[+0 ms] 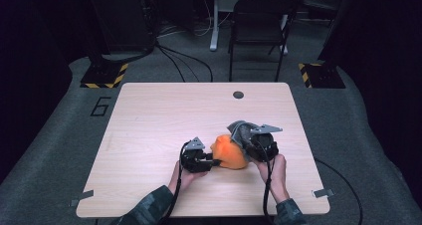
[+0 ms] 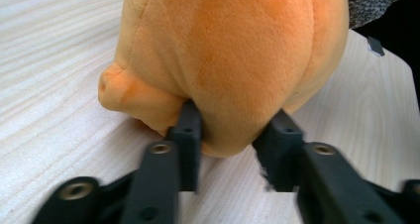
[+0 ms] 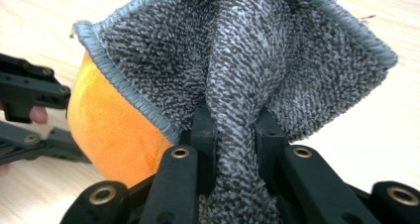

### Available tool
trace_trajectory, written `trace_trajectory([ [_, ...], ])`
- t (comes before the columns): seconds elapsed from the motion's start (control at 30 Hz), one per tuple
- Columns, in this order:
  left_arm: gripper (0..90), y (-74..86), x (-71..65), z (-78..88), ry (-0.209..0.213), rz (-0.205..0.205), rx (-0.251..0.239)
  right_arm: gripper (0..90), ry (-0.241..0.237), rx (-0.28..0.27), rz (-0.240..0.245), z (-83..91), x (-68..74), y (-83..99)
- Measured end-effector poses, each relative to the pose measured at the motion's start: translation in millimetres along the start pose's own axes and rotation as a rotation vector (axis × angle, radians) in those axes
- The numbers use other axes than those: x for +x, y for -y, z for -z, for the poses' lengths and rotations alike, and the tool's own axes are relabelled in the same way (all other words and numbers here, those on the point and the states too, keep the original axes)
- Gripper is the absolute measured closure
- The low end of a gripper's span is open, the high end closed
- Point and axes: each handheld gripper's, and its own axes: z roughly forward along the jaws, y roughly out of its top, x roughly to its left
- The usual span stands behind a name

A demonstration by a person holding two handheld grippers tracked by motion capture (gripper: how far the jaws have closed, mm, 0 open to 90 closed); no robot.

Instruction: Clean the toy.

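Orange plush toy [image 1: 230,154] sits low and right of centre on the wooden worktop [image 1: 149,130], between the two grippers. It looks soft, light and squashy, likely to deform rather than slip, so a bulging lobe is the best place to pinch. The left gripper [image 2: 233,130] does just that: its jaws straddle the toy's lower bulge and press into it, though loosely. The grey knitted cloth [image 3: 237,60] is limp and grippy; a gathered fold is the sensible hold. The right gripper [image 3: 235,130] is clamped tight on such a fold, with the cloth draped over the toy's upper right side.
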Motion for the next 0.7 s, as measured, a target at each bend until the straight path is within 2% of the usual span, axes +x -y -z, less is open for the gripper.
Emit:
trace_trajectory([
  [0.03, 54.0, 0.0, 0.2, 0.2, 0.000, 0.000, -0.003, 76.2, 0.003, -0.001, 0.002, -0.8, -0.3, 0.2],
  [0.13, 44.2, -0.2, 2.8, 1.7, 0.006, -0.033, -0.003, 76.1, 0.001, 0.002, 0.010, -2.2, -4.0, 0.2],
  [0.17, 41.7, 0.1, 3.6, 2.4, 0.013, -0.044, -0.009, 76.1, 0.003, 0.005, -0.008, -2.6, -4.0, 0.4],
  [0.4, 26.1, -0.1, 12.3, 8.4, -0.060, -0.146, -0.007, 76.1, -0.004, 0.009, -0.019, -6.2, -9.0, -0.9],
  [0.43, 24.3, 0.7, 13.7, 7.8, -0.076, -0.153, -0.012, 76.1, 0.000, 0.012, -0.023, -6.9, -8.3, -1.4],
  [0.5, 22.7, 1.1, 16.1, 6.7, -0.065, -0.154, -0.010, 76.1, -0.003, 0.011, -0.013, -7.9, -9.6, -1.5],
  [0.63, 20.1, 0.0, 14.2, 2.8, -0.081, -0.204, -0.012, 76.1, -0.004, 0.012, -0.033, -9.0, -10.0, -1.9],
  [0.7, 19.6, -0.1, 14.2, 0.7, -0.079, -0.216, -0.004, 76.1, -0.004, 0.013, -0.020, -9.4, -10.7, -1.6],
])
